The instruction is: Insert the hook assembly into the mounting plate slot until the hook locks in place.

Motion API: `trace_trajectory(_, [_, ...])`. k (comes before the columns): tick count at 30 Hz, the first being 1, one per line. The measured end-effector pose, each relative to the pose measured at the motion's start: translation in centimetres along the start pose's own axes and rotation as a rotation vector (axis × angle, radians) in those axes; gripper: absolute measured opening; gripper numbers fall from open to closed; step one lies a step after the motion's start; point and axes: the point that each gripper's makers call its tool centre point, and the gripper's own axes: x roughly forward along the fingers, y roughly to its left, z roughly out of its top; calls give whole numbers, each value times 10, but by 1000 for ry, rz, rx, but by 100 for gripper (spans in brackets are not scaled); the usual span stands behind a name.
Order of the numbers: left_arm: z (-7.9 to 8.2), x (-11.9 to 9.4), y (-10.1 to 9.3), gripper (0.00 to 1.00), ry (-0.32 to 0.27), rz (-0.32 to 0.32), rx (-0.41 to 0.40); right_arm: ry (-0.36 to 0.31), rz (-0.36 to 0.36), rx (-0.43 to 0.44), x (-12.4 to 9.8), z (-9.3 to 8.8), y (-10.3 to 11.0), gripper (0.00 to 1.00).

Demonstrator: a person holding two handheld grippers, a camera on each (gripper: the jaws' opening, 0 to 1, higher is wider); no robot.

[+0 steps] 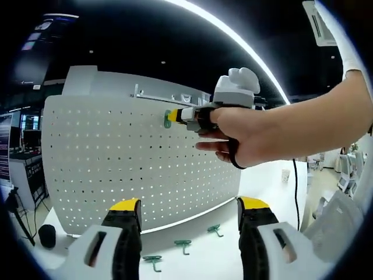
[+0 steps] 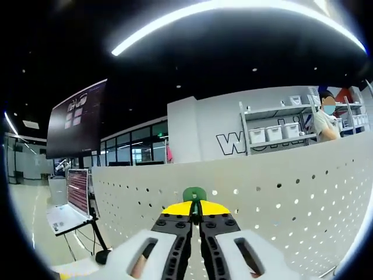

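Held green hook (image 2: 194, 193) pinched in right gripper (image 2: 195, 217) against white pegboard (image 2: 280, 192) (upper part). Left gripper (image 1: 189, 211) jaws spread, holding nothing; three spare hooks (image 1: 183, 245) lay on near table (image 1: 204, 256), seen from left gripper view.

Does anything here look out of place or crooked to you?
Nothing looks damaged or askew. The white pegboard stands upright, three spare green hooks lie on the table in front of it, and the right hand-held gripper holds one green hook at the board's upper holes.
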Motion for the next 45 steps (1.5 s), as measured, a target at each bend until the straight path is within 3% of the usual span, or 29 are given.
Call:
trace_trajectory(17, [-2,-4,9,68,10,13,4,18,-4,14,14,-5,1,1])
trace_trajectory(19, [-2,-4,10,68,11,15,4,22,-8,-21,15,-6,0,1])
trace_trajectory(24, [-3,-5,13,68,11,20,-4,25,-20,10,15,-8,1,1])
trace_trajectory(31, [-4,-7,14,67,17,21,-3,42,-102,-29,19,-8,2,2])
trace_trajectory(32, [-5,-8,14,67,18,21,-4,53,-115,-90,20,-8,-1,2])
trace_trajectory(33, [-5,-8,14,67,20,22,-3,51,-126,-91,22,-8,1,2])
trace_trajectory(37, [-6,-13,15,67,20,25,-7,36,-197,-47,22,-10,0,2])
trace_trajectory(45, [-10,-20,19,66,31,35,-12,22,-255,19,20,-11,-1,2])
